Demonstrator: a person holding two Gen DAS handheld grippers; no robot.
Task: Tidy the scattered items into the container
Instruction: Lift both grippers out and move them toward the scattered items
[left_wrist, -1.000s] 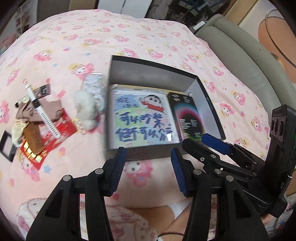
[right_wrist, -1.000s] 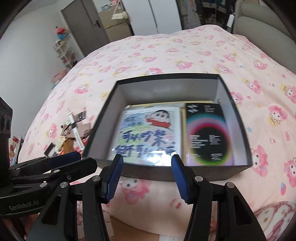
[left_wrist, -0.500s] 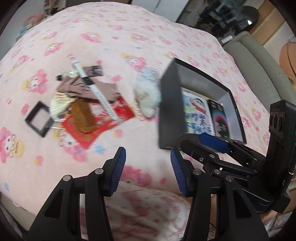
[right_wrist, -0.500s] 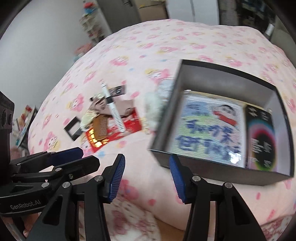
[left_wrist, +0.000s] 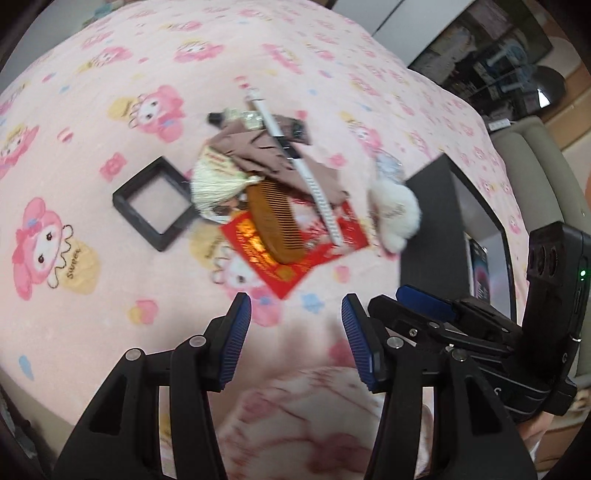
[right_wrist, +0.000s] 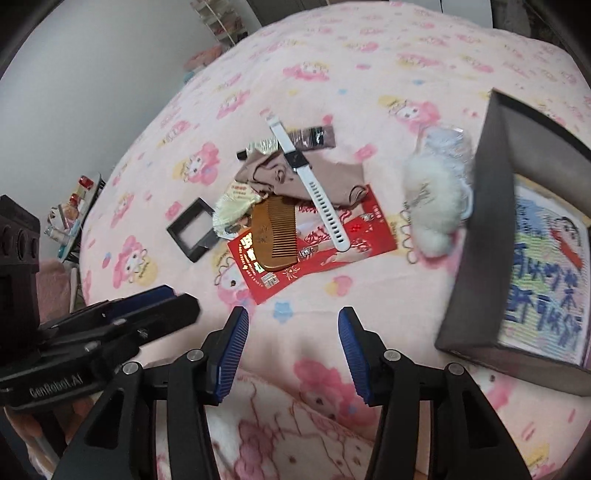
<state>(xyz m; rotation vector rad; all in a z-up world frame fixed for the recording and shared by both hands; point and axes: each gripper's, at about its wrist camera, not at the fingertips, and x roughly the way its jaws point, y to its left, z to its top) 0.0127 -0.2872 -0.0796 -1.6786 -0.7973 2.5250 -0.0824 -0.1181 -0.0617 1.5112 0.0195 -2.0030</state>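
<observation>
**Two empty grippers above a pile of small items beside a dark box**

A bed covered by a pink blanket (right_wrist: 332, 74) printed with cartoon figures is shown. On it, a loose pile of small items is seen in front of both grippers. One brown wooden comb (right_wrist: 275, 236) is laid on one flat red envelope with gold lettering (right_wrist: 314, 254). One white perforated watch with a dark square face (right_wrist: 308, 173) is stretched diagonally across one crumpled brown cloth (right_wrist: 295, 177) and onto the envelope. One pale cream tassel (right_wrist: 236, 205) is tucked against the comb's left side. One small dark brown sachet (right_wrist: 314, 136) lies behind the cloth. One empty black square frame (right_wrist: 190, 229) is set apart, left of the pile. One fluffy white pompom charm (right_wrist: 432, 206) is placed just beside the box wall.

One dark grey rectangular cardboard box (right_wrist: 476, 229) stands to the right of the pile. Inside it, one picture with a cartoon boy and blue lettering (right_wrist: 543, 266) is seen lying flat.

The left gripper (left_wrist: 295, 332) is held with its blue-padded jaws apart, nothing between them. The right gripper (right_wrist: 290, 336) is likewise spread and empty, its jaws having just been narrowing slightly. Neither is touching any item.
</observation>
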